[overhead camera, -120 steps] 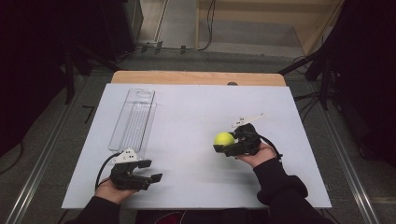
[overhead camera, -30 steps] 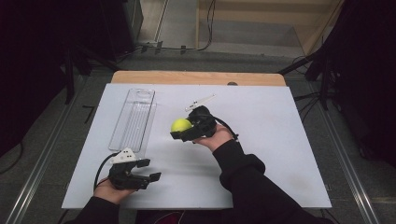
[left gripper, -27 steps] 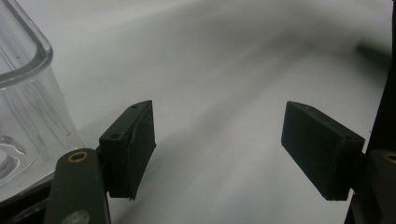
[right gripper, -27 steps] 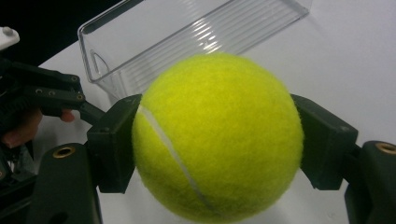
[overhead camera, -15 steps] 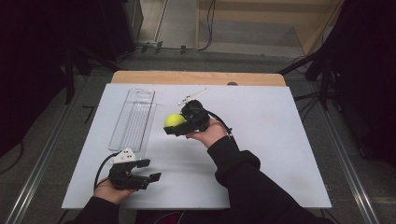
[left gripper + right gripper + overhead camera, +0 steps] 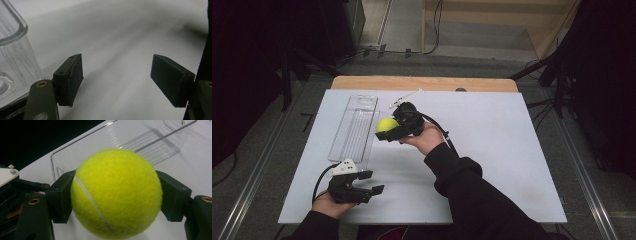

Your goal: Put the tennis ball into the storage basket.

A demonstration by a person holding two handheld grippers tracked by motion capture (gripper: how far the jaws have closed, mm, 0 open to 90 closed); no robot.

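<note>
Nearest the person, the left gripper (image 6: 371, 189) rests on the white table (image 6: 512, 150) by the near end of the clear tray (image 6: 354, 127), its jaws wide apart with nothing between them. Farther in, the right gripper (image 6: 387, 131) clamps a yellow tennis ball (image 6: 386, 124) at the tray's right edge. The tray runs lengthwise away from the person, just left of the ball; bare table lies to the right.
</note>
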